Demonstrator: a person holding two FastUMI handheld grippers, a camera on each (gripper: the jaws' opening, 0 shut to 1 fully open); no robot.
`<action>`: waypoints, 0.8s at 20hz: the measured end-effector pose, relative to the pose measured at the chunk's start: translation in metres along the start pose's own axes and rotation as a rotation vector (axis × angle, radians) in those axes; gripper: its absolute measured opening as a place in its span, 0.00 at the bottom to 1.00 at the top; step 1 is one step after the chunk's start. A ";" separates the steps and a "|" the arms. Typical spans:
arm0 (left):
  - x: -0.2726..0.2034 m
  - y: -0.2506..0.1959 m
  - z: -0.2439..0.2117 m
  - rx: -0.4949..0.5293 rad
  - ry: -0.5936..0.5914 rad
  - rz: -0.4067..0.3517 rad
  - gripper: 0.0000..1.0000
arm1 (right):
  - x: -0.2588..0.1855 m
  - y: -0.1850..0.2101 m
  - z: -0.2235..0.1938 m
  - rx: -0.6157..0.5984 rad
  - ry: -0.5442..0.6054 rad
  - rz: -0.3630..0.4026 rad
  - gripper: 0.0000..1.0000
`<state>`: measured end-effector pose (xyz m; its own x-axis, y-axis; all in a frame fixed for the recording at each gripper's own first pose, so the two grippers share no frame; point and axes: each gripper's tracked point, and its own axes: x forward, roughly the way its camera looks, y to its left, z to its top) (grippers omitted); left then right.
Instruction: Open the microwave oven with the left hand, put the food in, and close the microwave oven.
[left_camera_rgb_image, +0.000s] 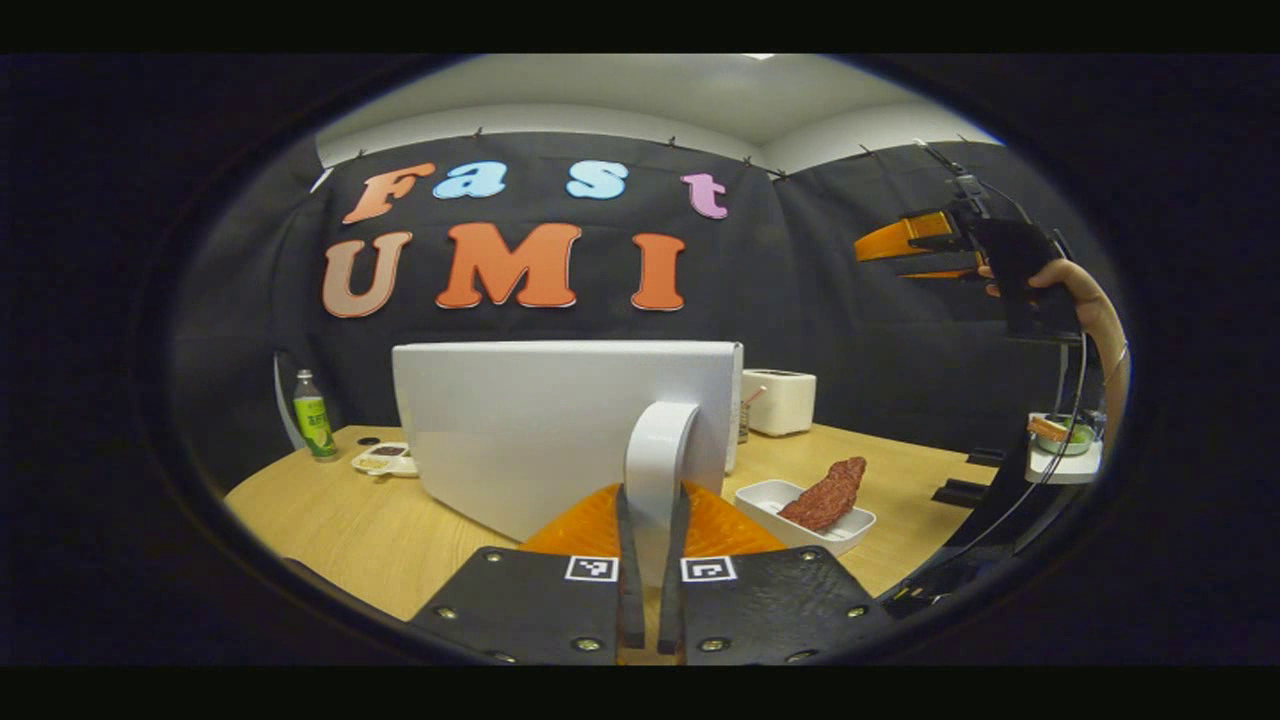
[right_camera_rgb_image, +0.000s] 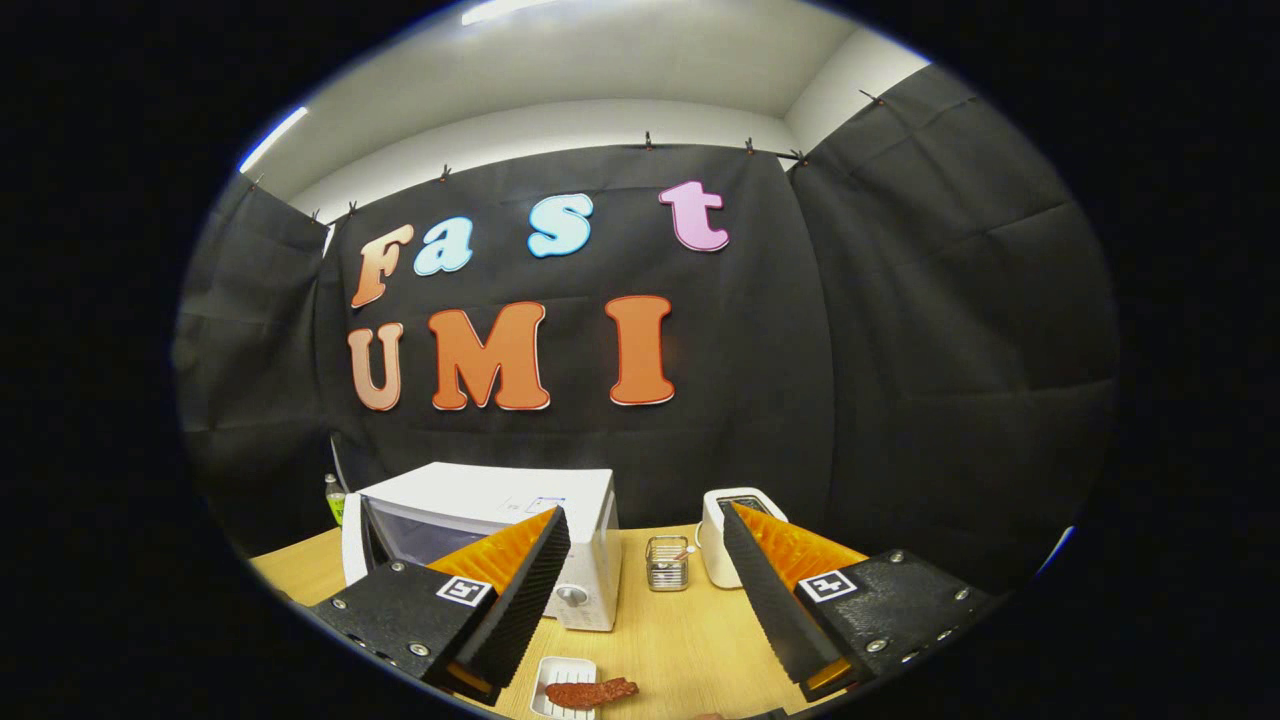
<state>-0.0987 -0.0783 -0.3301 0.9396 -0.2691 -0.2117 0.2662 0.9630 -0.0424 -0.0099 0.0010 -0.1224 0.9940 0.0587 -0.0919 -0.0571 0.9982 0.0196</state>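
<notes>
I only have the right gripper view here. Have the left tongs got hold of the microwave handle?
Observer: Yes. In the left gripper view, the left tongs are closed on the white handle of the door.
Operator: What's off to the side that I can't see?
Observer: A small bowl sits on a white stand, to the right of the meat tray.
Operator: Anything left of the microwave?
Observer: A small dish lies beside the green bottle.
</notes>
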 end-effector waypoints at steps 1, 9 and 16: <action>-0.012 0.009 -0.001 0.000 0.002 0.018 0.08 | -0.001 0.007 -0.002 0.000 0.002 0.012 0.96; -0.097 0.103 -0.001 0.013 -0.012 0.254 0.13 | 0.001 0.053 -0.023 0.007 0.031 0.076 0.96; -0.158 0.197 -0.021 -0.050 0.009 0.435 0.15 | 0.001 0.091 -0.054 0.017 0.061 0.123 0.95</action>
<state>-0.1990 0.1543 -0.3254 0.9599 0.1615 -0.2290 -0.1647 0.9863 0.0055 -0.0188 0.0923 -0.1749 0.9721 0.1816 -0.1485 -0.1757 0.9831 0.0518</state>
